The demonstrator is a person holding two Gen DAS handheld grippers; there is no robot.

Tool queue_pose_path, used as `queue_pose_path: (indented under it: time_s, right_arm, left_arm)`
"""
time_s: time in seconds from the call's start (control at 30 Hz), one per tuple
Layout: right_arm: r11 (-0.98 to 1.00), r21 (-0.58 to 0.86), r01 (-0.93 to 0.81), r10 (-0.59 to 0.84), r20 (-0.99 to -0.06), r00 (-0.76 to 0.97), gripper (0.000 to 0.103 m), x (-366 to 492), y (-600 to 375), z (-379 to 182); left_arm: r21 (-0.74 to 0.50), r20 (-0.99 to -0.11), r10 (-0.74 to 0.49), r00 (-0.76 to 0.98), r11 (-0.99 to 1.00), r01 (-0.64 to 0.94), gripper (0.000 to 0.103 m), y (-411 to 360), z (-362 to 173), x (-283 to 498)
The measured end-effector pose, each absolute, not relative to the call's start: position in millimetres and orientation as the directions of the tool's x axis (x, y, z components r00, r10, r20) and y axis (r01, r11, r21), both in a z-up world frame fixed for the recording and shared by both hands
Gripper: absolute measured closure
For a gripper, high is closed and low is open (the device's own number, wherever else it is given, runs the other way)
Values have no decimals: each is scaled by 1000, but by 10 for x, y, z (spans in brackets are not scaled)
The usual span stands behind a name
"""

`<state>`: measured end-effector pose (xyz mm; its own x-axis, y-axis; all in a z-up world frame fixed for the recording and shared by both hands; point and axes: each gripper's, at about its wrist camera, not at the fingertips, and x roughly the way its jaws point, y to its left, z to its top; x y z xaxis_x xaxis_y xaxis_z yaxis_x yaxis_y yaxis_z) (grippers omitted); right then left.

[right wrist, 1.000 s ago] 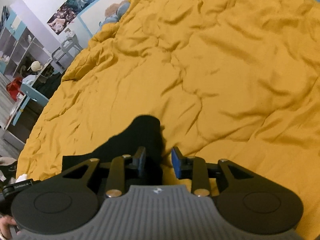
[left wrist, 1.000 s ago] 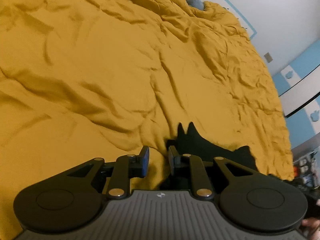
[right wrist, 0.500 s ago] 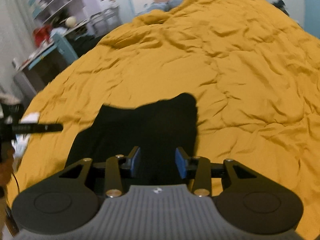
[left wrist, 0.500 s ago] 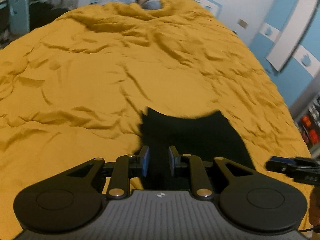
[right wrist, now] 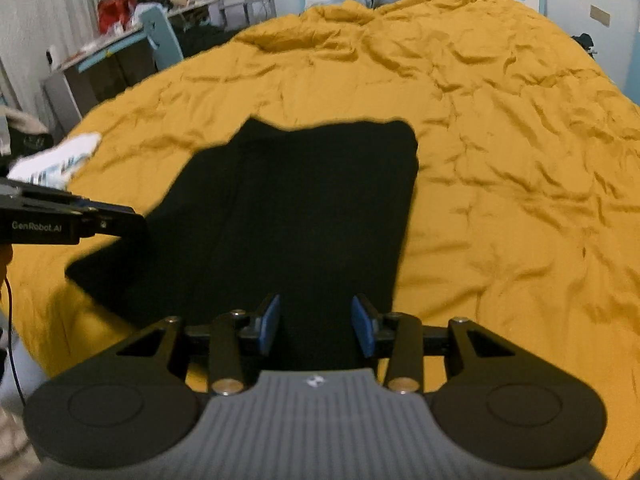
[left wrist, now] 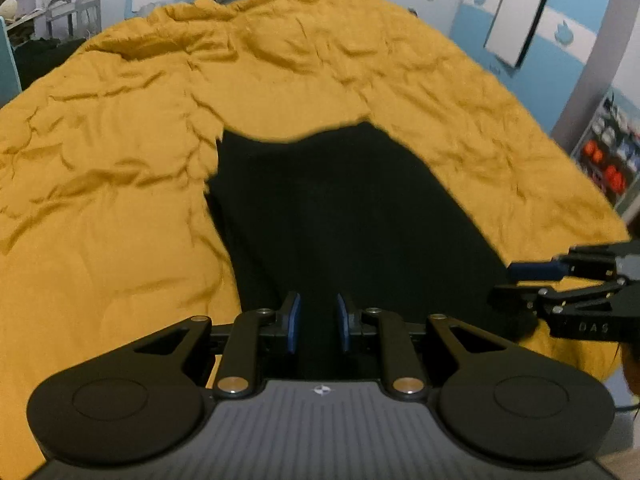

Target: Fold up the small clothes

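Black garment (left wrist: 340,216) lay spread flat on the mustard duvet (left wrist: 100,200), filling the center of both wrist views, near edge running under the grippers at the bottom of the frame. Left gripper (left wrist: 318,322) sat low center in its view, jaws parted with a narrow gap, nothing between the blue pads, garment visible through the gap. Right gripper (right wrist: 316,330) was wider apart, also gripping nothing, hanging above the garment's lower edge. Right gripper also showed at the right edge of the left view (left wrist: 516,284), at the garment's side. Left gripper poked in at the left edge of the right view. White cloth item (right wrist: 56,160) lay on the duvet, upper left, apart from the garment.
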<state>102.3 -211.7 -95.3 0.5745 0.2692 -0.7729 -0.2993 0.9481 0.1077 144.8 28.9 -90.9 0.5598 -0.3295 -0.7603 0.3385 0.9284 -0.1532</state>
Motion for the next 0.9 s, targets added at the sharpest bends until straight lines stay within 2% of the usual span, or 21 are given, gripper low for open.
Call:
queue_pose_path:
  time_s: [0.1,0.3,0.6,0.7,0.77,0.9]
  right_arm:
    - [947,44,-319,228,-792,566,66,912,-2076,-1146]
    - [951,113,-286,265,-776,572,66,815,-2203,-1560]
    - [952,89,-294,253,-771,585,65,802,-2190,-1509]
    - [953,81,-293,245,-776,581,60,768,-2216,-1488]
    - [958,78,-276,228,-791,567,49,752,-2260,-1477]
    - [954,129,-269,258,-811,525,49,709,-2395,-1382]
  left_arm:
    - [-121,-790,-292,539,936,330,82,289,-1092,1393]
    - [-106,-791,-278,544,939,326,76,325,-1463,1325]
    - [-123,-776,-291,560,940,319,76,375,-1358,1221]
    - [-108,-778,-294,556,933,343,76,378,-1338,1157]
    - [-109,-780,-296,551,932,346,75,386,-1320,1120]
    - [-95,-788,-290,543,929,358,74,393,-1218,1061]
